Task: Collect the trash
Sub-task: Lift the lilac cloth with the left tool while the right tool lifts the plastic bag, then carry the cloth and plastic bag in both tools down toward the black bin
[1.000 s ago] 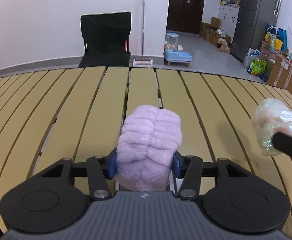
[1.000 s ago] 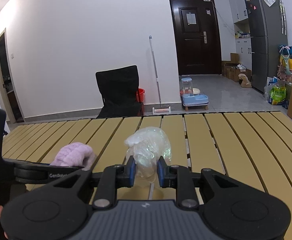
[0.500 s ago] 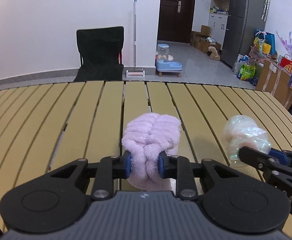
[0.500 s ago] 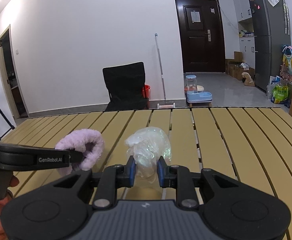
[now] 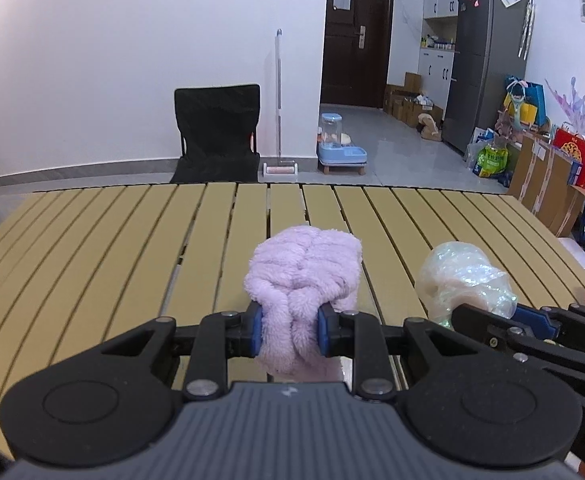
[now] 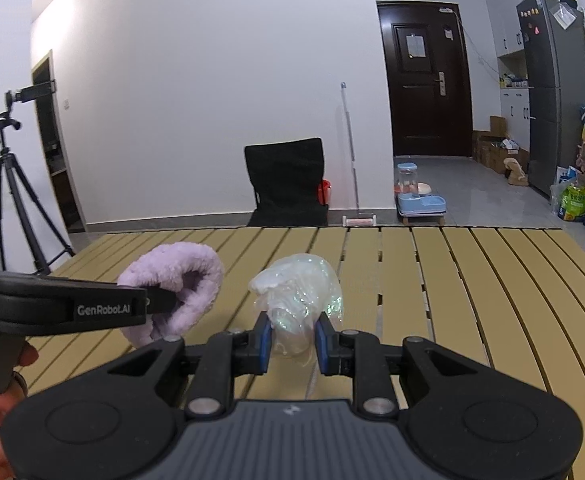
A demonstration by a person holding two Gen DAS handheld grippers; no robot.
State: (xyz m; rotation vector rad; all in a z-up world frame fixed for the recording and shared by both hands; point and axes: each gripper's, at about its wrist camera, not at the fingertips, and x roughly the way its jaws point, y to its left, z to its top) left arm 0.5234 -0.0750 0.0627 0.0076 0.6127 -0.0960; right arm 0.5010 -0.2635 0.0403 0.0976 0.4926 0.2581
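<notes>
My left gripper (image 5: 288, 330) is shut on a fluffy lilac cloth (image 5: 304, 272) and holds it above the yellow slatted table (image 5: 112, 248). My right gripper (image 6: 291, 340) is shut on a crumpled clear plastic bag (image 6: 298, 290), also lifted over the table (image 6: 472, 280). The two grippers are side by side: the bag (image 5: 462, 280) shows at the right of the left wrist view, and the lilac cloth (image 6: 180, 280) shows at the left of the right wrist view, held by the left gripper (image 6: 152, 306).
A black folding chair (image 5: 216, 132) stands beyond the table's far edge. A mop (image 5: 278, 108), a blue pet feeder (image 5: 338, 148) and a fridge (image 5: 488, 60) are behind. A tripod (image 6: 8, 184) stands at the left. Bags and boxes (image 5: 552, 164) crowd the right side.
The left gripper closed on the lilac cloth. Both grippers rose with their loads, and the two have come closer together side by side.
</notes>
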